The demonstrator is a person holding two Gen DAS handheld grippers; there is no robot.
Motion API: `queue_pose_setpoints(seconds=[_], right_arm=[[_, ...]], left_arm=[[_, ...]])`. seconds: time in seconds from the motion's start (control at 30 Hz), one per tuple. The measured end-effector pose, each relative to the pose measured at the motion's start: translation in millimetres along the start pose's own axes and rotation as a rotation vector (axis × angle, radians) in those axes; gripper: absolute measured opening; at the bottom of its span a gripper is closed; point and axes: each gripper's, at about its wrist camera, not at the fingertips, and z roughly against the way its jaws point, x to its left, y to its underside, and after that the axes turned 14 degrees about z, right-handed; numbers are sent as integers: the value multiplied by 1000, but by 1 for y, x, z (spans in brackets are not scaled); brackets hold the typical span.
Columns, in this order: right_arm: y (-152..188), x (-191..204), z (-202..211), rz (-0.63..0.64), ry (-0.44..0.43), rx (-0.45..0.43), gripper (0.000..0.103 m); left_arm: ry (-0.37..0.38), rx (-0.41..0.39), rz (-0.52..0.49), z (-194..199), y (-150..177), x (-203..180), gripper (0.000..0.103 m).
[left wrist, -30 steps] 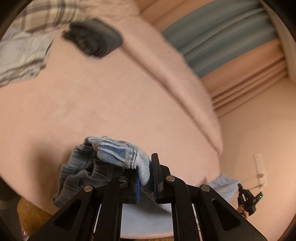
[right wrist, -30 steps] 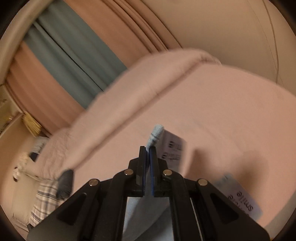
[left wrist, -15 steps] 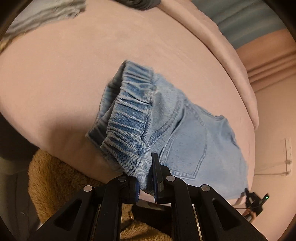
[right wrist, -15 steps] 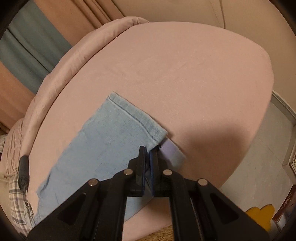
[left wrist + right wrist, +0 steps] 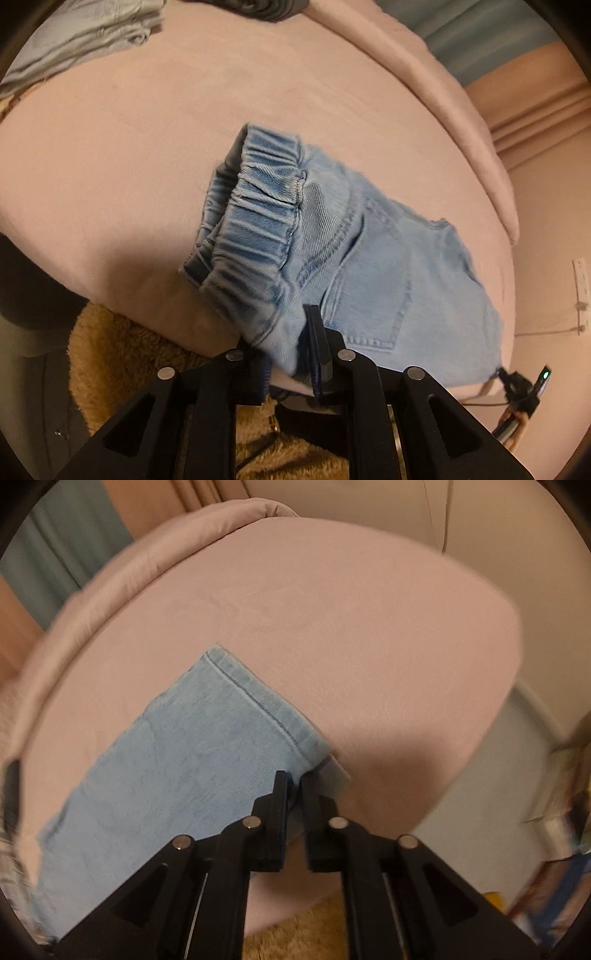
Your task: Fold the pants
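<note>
While the light-blue denim pants [image 5: 354, 266] lie spread across the pink bed [image 5: 147, 147], the left hand-held gripper [image 5: 291, 354] has its fingers a little apart with the elastic waistband corner between them at the bed's near edge; whether they press the cloth I cannot tell. The back pocket faces up just beyond. On the other side, the right hand-held gripper [image 5: 293, 794] sits at the hem corner of the pant leg [image 5: 177, 760], its fingers slightly apart with denim between them, the grip also unclear. A tan shaggy rug [image 5: 122, 369] lies below the bed edge. Folded pale clothes [image 5: 81, 33] rest at the far side of the bed.
</note>
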Motion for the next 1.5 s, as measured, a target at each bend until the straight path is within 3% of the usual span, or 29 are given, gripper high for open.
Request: queue_pose_setpoints(seconds=[0.03,0.07,0.1,0.13,0.17,0.2,0.3,0.4,0.57,0.63,0.67,0.8,0.83,0.9,0.97,1.13,1.23,1.37,1.5], right_arm=[[-4,9,11,41,41,-22,25],[-8,22,23,84,71,-51,42],[-14,40,38,135,73,-96,53],[-17,55,47,170,51,-126,53],[-20,69,52,200,22,-143,53],[-25,97,56,256,-48,-155,53],[-35,168,47,387,-266,-132,51],[-35,255,30,531,-470,-54,51],[-19,360,4,697,-612,56,51],[-12,394,-9,745,-614,109,51],[-13,407,-14,777,-603,121,52],[-8,432,-36,864,-536,187,51],[-10,431,-46,867,-530,217,48],[-6,432,-52,872,-547,224,18],[-6,430,-46,861,-595,206,11],[-25,410,-16,754,-645,116,9],[-29,409,-19,747,-659,113,9],[-11,433,-56,770,-576,177,9],[-5,441,-56,812,-533,146,9]], left_arm=[[-3,-11,-11,8,-1,2,24],[-5,-32,-18,16,-3,4,36],[-1,-62,-25,25,-5,1,51],[10,-88,-32,30,-8,2,59],[16,-116,-41,35,-12,1,73],[14,-143,-46,38,-17,2,78],[46,-189,-77,39,-34,0,79],[98,-182,-76,22,-56,-2,79],[106,-105,-85,-12,-80,-9,79],[39,-124,-115,-17,-81,-9,69],[-6,-155,-135,-19,-80,-10,53],[4,-169,-127,-18,-76,-5,44],[3,-173,-129,-17,-74,-4,43],[10,-191,-129,-14,-72,-5,41],[17,-211,-130,-4,-68,-5,40],[24,-292,-180,16,-64,-15,40],[-35,-295,-165,0,-74,-14,40],[-143,-296,-227,-27,-78,-16,42],[-172,-292,-221,-23,-79,-21,43]])
